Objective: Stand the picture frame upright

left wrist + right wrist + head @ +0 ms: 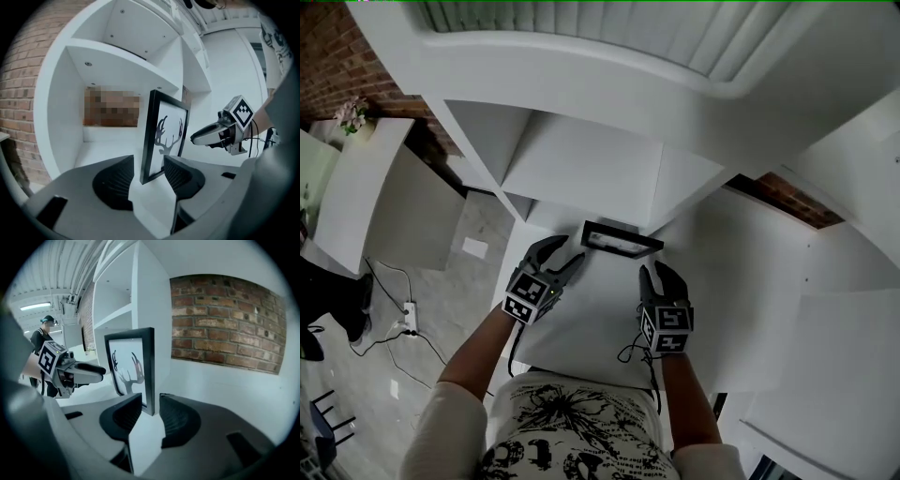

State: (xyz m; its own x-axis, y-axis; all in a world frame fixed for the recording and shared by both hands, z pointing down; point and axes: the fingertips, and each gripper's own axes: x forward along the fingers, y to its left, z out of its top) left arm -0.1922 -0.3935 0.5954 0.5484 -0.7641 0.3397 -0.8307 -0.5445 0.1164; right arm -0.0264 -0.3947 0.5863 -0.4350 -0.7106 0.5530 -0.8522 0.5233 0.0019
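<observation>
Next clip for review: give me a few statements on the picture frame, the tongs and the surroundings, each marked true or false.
1. The black-framed picture of antlers stands upright on the white shelf. True.
2. The left tongs are clamped on the frame. False: they are open and clear of it.
3. The right tongs are open. True.
4. The wall by the shelving is wooden panelling. False: it is a brick wall.
</observation>
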